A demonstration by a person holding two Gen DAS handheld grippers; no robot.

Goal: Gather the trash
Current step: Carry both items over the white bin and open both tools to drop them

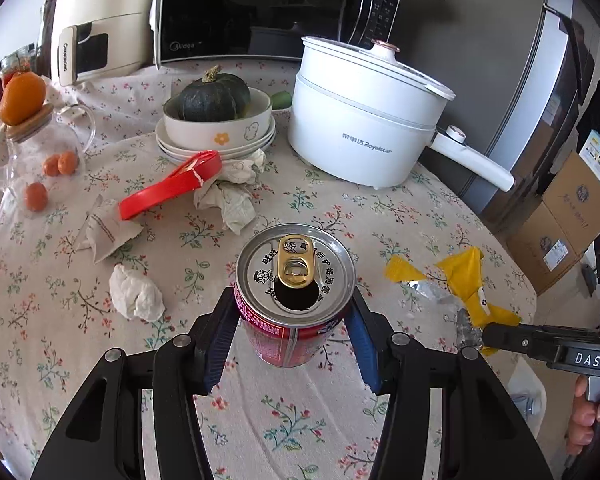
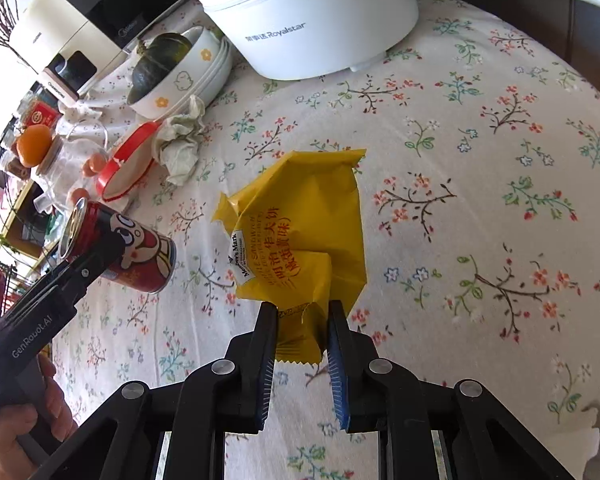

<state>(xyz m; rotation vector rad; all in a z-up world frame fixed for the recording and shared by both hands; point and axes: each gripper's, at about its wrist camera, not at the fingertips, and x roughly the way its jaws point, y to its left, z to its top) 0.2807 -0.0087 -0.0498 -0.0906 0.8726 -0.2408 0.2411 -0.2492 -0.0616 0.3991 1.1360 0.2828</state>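
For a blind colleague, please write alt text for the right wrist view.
The right gripper pinches a crumpled yellow snack wrapper above the floral tablecloth. At left, the left gripper holds a red drink can; a white electric pot stands behind.

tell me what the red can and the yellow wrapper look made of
Red can: thin metal, likely aluminium, given its bare silvery lid, gold pull tab and glossy printed side. Yellow wrapper: thin plastic-foil film, it seems; it creases sharply, and the left wrist view shows a silvery lining.

Floral-clothed table (image 1: 380, 216) with white pot (image 1: 364, 128), stacked plates (image 1: 172, 148), crumpled tissues (image 1: 136, 294), red lid (image 1: 168, 186).
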